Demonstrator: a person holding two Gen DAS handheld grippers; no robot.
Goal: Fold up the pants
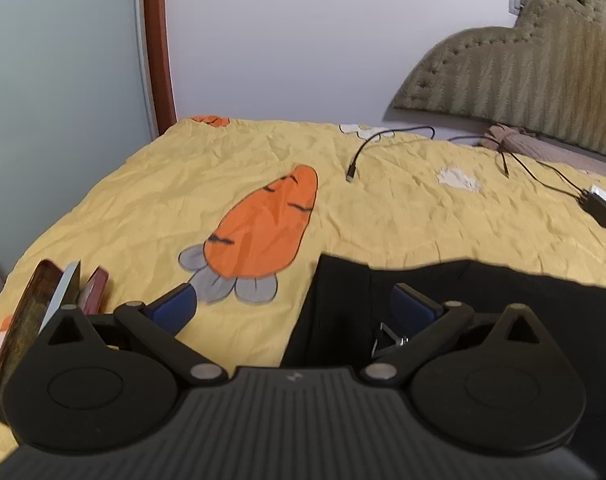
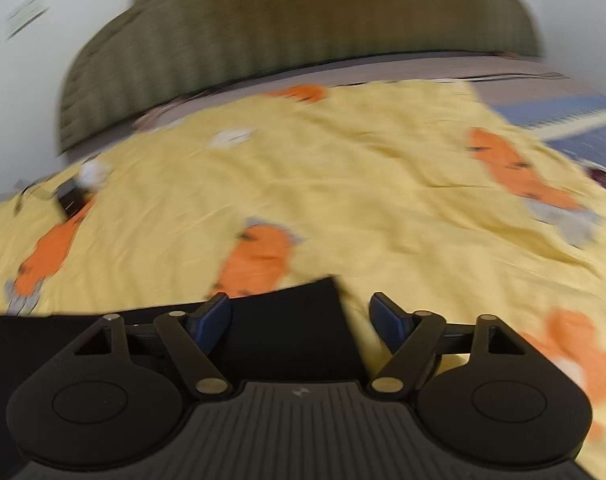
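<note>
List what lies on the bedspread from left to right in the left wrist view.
Stack of phones → orange carrot print → loose cable plug → black pants → black charger.

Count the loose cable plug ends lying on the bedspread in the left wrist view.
2. One plug lies mid-bedspread, right of the big carrot print. The other lies further right, near the black charger. More may be hidden beyond the frame.

Black pants; yellow bedspread, orange carrot print; olive headboard.
</note>
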